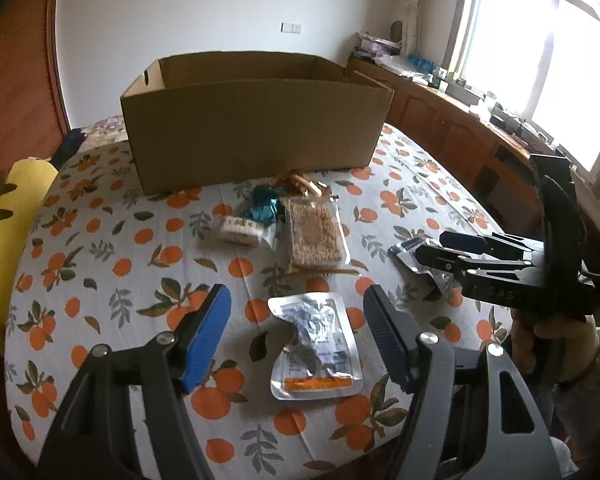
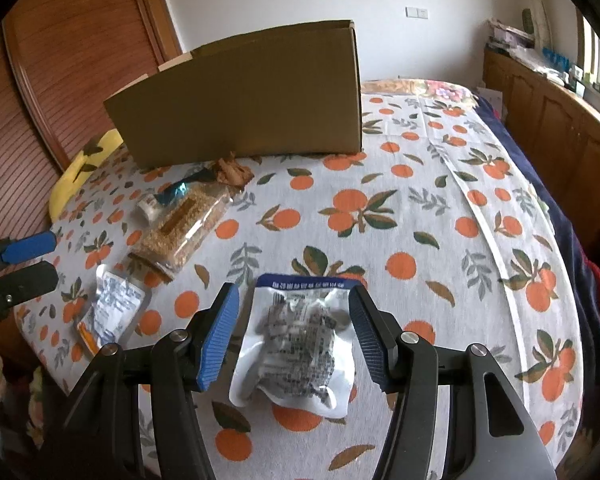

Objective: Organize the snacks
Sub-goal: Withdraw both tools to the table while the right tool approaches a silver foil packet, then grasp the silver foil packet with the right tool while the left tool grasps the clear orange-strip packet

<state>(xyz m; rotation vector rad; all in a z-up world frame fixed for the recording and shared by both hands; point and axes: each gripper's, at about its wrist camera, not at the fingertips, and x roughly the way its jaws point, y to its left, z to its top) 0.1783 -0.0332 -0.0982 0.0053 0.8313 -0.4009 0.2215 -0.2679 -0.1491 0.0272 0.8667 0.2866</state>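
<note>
Both grippers open, holding nothing: left gripper (image 1: 296, 336) straddles silver pouch (image 1: 314, 346), right gripper (image 2: 294, 332) straddles blue-edged pouch (image 2: 300, 340), lined up for pickup into box (image 1: 256, 136).

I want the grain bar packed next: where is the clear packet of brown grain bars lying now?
The clear packet of brown grain bars lies mid-table in the left wrist view, just in front of the open cardboard box, right of the small white roll packet.
</note>
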